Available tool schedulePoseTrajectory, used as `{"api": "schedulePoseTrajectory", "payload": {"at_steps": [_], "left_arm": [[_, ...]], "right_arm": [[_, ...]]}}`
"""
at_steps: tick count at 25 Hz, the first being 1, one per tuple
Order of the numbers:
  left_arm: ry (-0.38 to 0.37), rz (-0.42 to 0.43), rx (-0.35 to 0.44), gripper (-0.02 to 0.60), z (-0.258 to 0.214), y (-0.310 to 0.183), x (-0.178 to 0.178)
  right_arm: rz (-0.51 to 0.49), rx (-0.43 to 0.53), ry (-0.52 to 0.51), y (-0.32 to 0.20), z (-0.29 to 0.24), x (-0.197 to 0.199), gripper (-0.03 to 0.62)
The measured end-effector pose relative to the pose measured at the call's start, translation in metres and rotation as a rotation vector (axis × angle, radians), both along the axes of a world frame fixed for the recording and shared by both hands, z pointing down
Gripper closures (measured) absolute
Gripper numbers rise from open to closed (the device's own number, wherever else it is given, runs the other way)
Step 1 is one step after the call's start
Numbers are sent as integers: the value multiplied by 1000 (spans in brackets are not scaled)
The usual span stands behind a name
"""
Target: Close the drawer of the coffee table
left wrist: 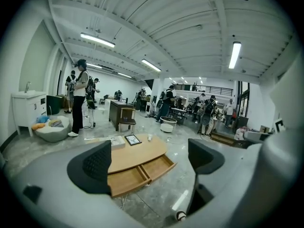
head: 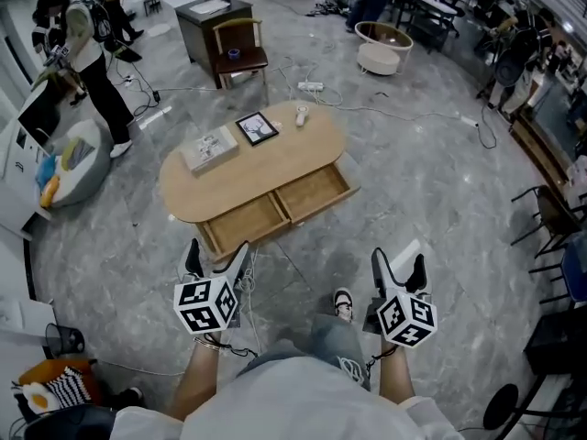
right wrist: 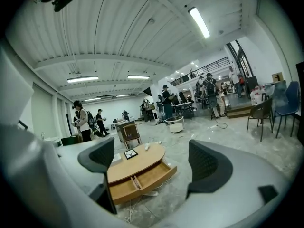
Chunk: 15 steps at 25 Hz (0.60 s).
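**Both grippers empty, drawer open**

My left gripper (head: pixel 218 257) is released. Its jaws stand wide apart with nothing between them, and through the gap I see only floor and the table ahead. My right gripper (head: pixel 399 266) is the same, jaws spread and grasping nothing. I hold the two side by side in front of me, well apart from the table. My shoe (head: pixel 343 302) is on the floor between them.

The table (head: pixel 266 163) stands ahead of me, with an oval wooden top. Its drawer (head: pixel 312 192) is pulled out toward me from the near side. It shows two bare wooden compartments split by a divider. Neither gripper touches it.

On the tabletop a book (head: pixel 209 148) lies at the left with a framed picture (head: pixel 258 128) just beside it. A small white thing (head: pixel 301 115) sits near the far edge, perhaps a cup, but it is too small to tell.

Beyond the table a chair (head: pixel 240 51) stands against a dark cabinet (head: pixel 206 21). A person (head: pixel 87 58) stands at the far left, near a beanbag (head: pixel 78 168).
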<state>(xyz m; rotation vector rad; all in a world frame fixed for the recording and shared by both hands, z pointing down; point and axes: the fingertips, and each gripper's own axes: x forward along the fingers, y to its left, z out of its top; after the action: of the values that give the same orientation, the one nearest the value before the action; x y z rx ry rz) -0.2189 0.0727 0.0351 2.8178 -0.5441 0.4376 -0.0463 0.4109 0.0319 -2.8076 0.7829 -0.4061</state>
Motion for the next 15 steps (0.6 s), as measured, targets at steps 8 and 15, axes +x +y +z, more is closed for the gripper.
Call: {"api": "schedulePoseTrajectory", "payload": {"at_steps": [8, 15], "left_arm": [[2, -174, -7, 91, 4, -29, 92], [43, -372, -20, 91, -13, -58, 167]], "right_arm": [[-162, -15, -2, -65, 3, 160, 109], [-350, -51, 34, -133, -18, 288, 109]]}}
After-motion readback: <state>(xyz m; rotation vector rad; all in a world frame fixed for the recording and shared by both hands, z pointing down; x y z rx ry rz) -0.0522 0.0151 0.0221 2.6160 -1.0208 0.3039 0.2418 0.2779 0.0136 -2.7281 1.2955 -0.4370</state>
